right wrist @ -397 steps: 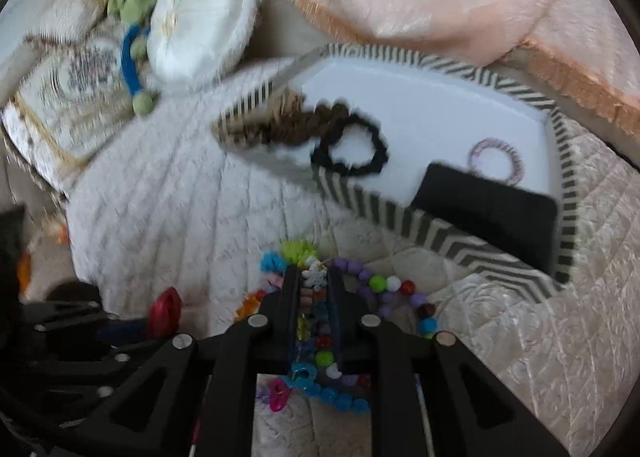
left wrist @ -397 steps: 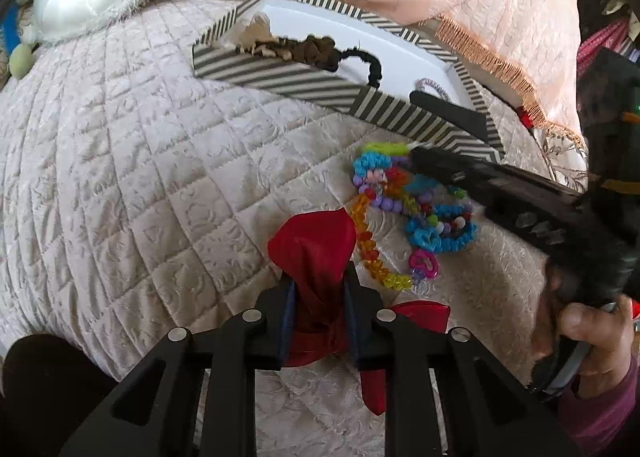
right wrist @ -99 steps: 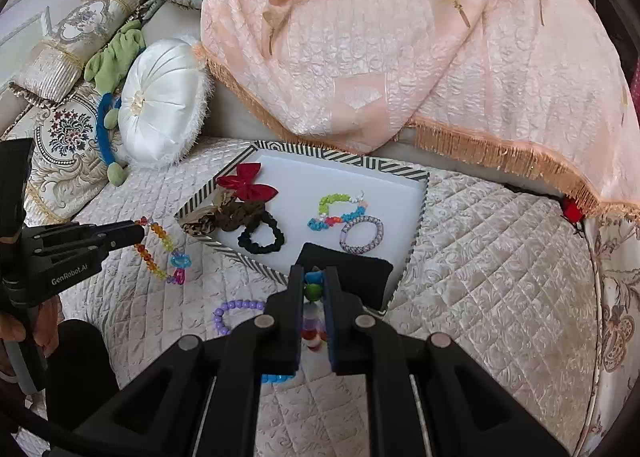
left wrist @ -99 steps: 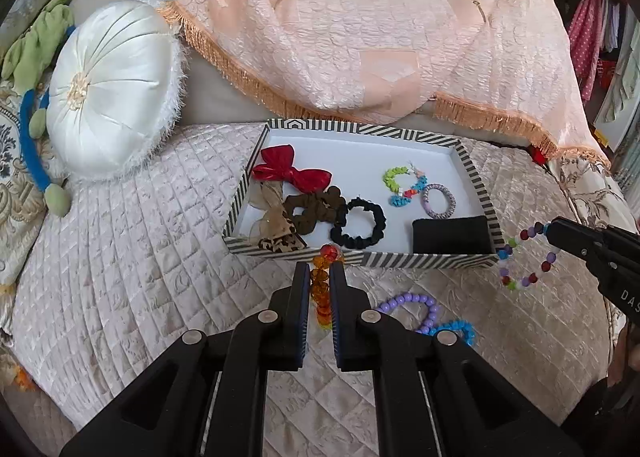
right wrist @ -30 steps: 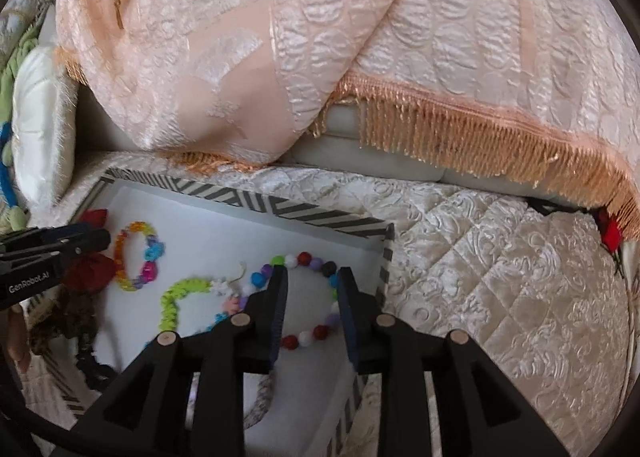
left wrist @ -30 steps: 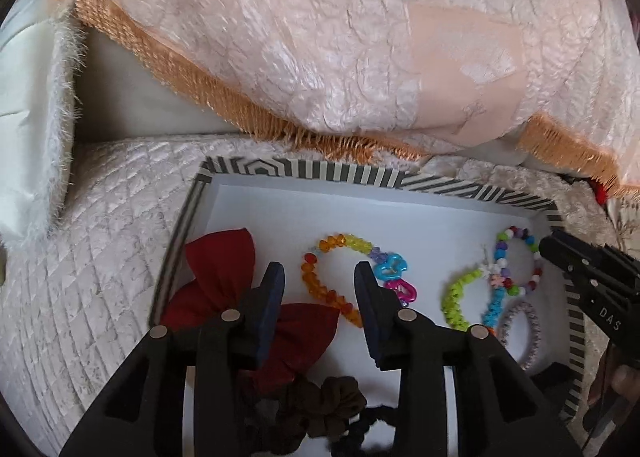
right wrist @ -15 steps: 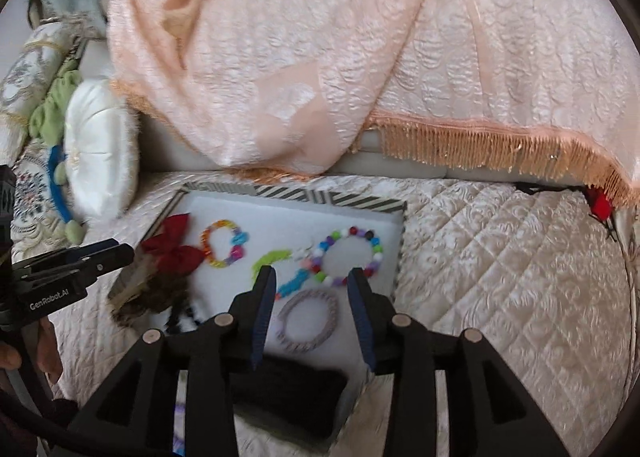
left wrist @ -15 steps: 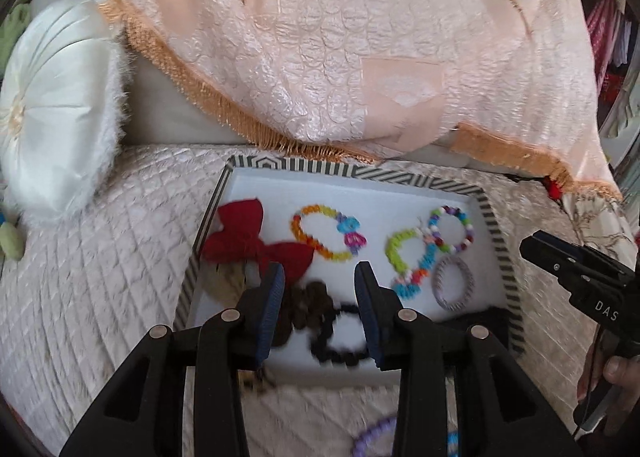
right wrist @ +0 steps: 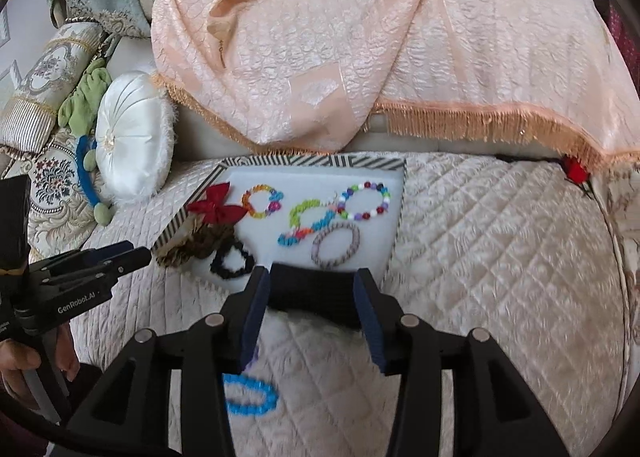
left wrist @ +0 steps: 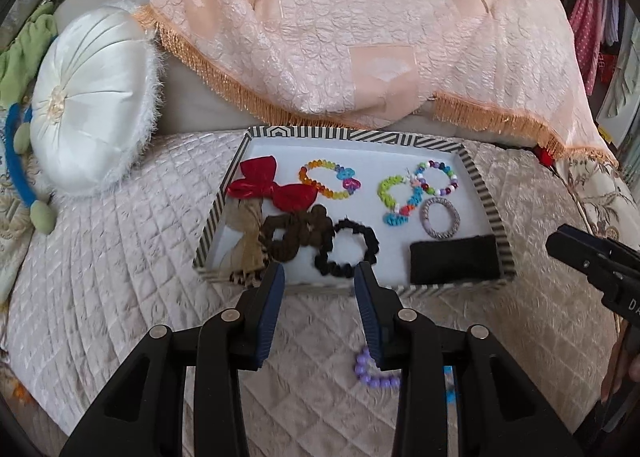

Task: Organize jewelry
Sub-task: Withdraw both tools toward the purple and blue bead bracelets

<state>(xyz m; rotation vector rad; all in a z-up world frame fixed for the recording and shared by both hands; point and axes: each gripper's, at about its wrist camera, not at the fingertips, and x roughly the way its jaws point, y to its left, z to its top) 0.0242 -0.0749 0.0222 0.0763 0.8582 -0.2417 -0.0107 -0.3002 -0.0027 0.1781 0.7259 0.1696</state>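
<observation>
Left wrist view: the tray (left wrist: 486, 199) now holds both newly placed bead bracelets, the orange one (left wrist: 330, 179) beside the red bow (left wrist: 272, 187) and the mixed-colour one (left wrist: 438, 177) at the far right corner, where a second ago both claws stood right over them. The left claw (left wrist: 319, 299) and right claw (right wrist: 312, 303) have since drawn back toward the near side of the tray, each spread wide and holding nothing. That leaves, I judge, two pieces to fetch: the purple bracelet (left wrist: 374, 371) and the blue bracelet (right wrist: 248, 397), both lying on the quilt (left wrist: 120, 257) near the tray. Beyond the tray a fringed peach blanket (left wrist: 360, 37) drapes down, with a round white cushion (left wrist: 92, 105) to the left.
</observation>
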